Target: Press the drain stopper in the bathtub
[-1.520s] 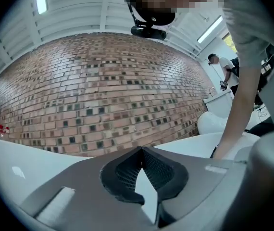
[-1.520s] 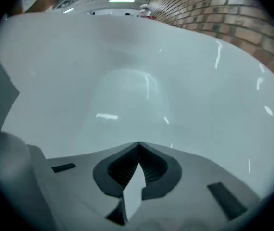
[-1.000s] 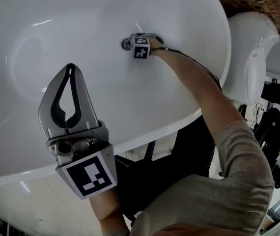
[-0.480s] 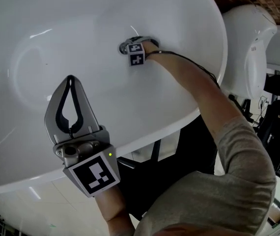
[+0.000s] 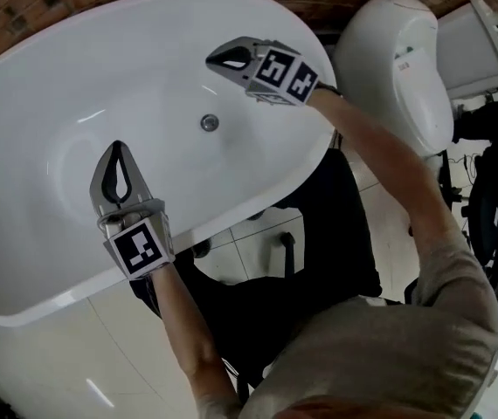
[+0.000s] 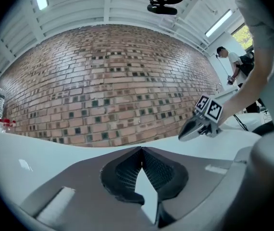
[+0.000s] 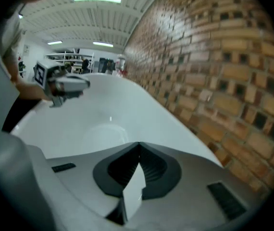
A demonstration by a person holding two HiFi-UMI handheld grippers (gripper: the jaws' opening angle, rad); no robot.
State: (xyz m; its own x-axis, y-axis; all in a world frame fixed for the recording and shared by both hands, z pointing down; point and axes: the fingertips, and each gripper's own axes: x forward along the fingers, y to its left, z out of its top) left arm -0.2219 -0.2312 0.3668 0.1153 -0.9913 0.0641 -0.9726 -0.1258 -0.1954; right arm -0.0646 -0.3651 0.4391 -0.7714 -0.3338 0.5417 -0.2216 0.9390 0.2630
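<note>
Currently: white oval bathtub (image 5: 57, 68) stands against a red brick wall (image 6: 103, 90). A round chrome drain stopper (image 5: 209, 122) sits in the tub floor, fully exposed, with nothing touching it. Whether it is pushed down cannot be told.

Right gripper (image 5: 212, 58) is held above the tub near the far rim, apart from the stopper, which lies below its tips in the head view. Its jaws are clenched tip to tip, with nothing between them.

Left gripper (image 5: 118, 147) is held over the near side of the basin, well apart from the stopper and to its left. Its jaws are likewise pressed together and empty.

The two grippers are well apart from each other. A white toilet (image 5: 397, 59) stands just beside the tub's right end.
</note>
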